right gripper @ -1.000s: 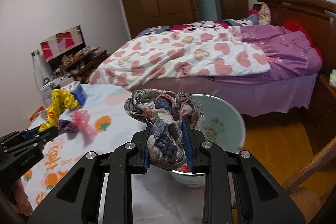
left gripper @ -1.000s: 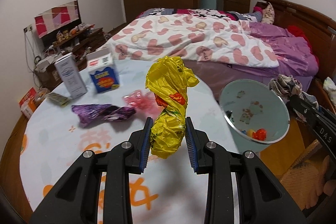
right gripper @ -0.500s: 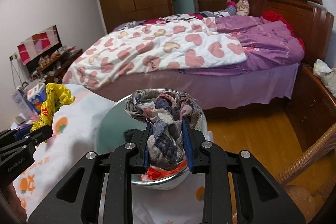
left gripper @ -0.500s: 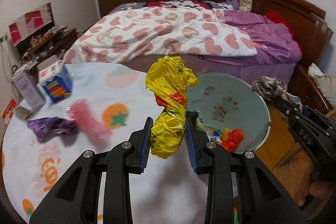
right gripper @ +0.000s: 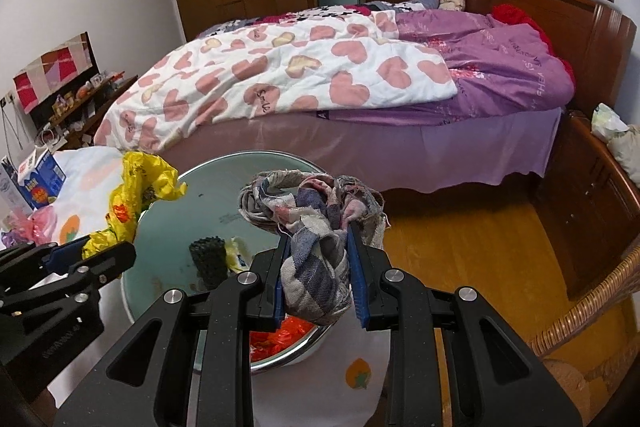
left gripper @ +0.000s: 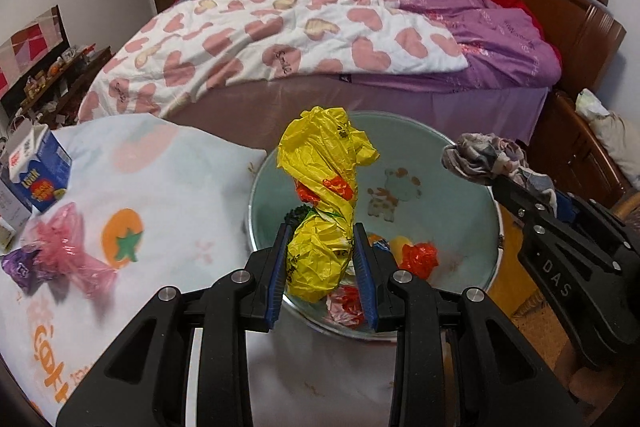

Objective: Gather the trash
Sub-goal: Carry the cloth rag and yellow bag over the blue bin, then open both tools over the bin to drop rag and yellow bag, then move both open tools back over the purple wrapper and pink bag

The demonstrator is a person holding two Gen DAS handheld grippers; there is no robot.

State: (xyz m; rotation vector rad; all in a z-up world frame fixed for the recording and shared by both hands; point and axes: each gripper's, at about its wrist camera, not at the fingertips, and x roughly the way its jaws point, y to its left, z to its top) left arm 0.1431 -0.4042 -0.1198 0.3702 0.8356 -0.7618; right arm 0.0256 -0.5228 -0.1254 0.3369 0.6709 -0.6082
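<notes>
A bedroom: a table under a fruit-print cloth [left gripper: 168, 187] stands beside a bed with a heart-patterned quilt [left gripper: 280, 35]. The left gripper [left gripper: 320, 259] is clamped on a crumpled yellow plastic bag [left gripper: 324, 163]; the right gripper [right gripper: 318, 263] is clamped on a bundled plaid rag [right gripper: 312, 211]. Both loads hang over the pale green basin [left gripper: 440, 195] at the table's edge, which already holds red and yellow scraps. This looks like the drop step: next, each pair of jaws should part so the loads fall inside the rim. A pink wrapper [left gripper: 68, 247], a purple wrapper [left gripper: 18, 263] and a blue carton [left gripper: 40, 171] remain near the table's left edge.
</notes>
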